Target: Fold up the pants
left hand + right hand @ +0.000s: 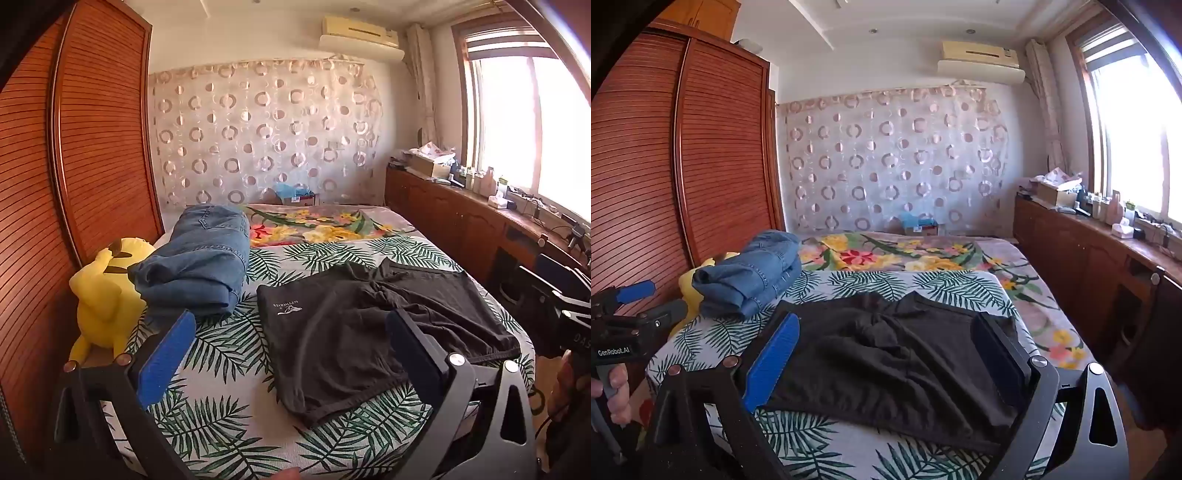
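- The left gripper [284,354] has its fingers spread wide, one blue pad [162,358] at the left and a dark pad [410,347] at the right; nothing is between them and they touch no cloth.
- Seen from the left wrist view, this gripper hangs over the near edge of the bed [229,417], above the leaf-print cover.
- The right gripper [886,354] is likewise wide apart, holding nothing, with its blue pad [772,365] and dark pad [1001,358] standing to either side of the garment below.
- The black pants [354,325] lie spread flat on the leaf-print cover near the foot of the bed, waistband towards the gripper and a small white logo on one leg; the cloth is bunched in wrinkles around the crotch.
- In the right wrist view the same pants [886,362] lie between and beyond the fingers, untouched.
- Folded blue jeans [199,266] are stacked on the bed to the left of the pants, apart from them.
- A yellow plush toy [107,295] sits just beside the jeans, against the wooden wardrobe [96,147].
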`<action>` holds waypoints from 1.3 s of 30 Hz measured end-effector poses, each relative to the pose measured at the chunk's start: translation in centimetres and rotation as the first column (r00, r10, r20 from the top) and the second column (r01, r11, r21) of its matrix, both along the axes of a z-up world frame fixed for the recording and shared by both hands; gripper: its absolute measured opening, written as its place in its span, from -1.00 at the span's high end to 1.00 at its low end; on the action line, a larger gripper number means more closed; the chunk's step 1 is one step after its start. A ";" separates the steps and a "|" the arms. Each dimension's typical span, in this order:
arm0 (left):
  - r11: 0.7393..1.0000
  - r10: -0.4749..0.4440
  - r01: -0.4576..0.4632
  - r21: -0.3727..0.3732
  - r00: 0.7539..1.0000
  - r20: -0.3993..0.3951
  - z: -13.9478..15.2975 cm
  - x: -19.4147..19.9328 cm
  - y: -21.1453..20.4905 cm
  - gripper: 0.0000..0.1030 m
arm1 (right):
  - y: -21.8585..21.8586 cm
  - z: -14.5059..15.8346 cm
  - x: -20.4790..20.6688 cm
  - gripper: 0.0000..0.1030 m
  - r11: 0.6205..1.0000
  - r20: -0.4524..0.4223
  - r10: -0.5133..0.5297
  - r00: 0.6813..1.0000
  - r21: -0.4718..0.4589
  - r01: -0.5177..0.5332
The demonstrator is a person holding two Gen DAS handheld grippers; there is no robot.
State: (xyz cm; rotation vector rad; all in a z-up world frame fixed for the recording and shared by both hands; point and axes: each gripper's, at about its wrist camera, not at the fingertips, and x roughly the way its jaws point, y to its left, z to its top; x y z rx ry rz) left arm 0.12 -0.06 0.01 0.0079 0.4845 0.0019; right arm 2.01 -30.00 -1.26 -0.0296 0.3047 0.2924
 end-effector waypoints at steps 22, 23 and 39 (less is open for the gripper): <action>1.000 0.002 -0.002 0.001 1.000 0.021 -0.1 0.0 -0.2 -1.00 | 0.1 0.0 -0.1 -0.84 1.000 0.000 0.011 1.000 0.008 -0.011; 1.000 0.002 -0.002 0.001 1.000 0.020 -0.1 0.0 -0.2 -1.00 | 0.1 0.0 -0.1 -0.84 1.000 0.000 0.011 1.000 0.008 -0.011; 1.000 0.004 -0.004 0.009 1.000 0.026 0.9 -0.1 0.3 -1.00 | 0.0 0.1 -0.2 -0.84 1.000 0.005 0.011 1.000 0.009 -0.011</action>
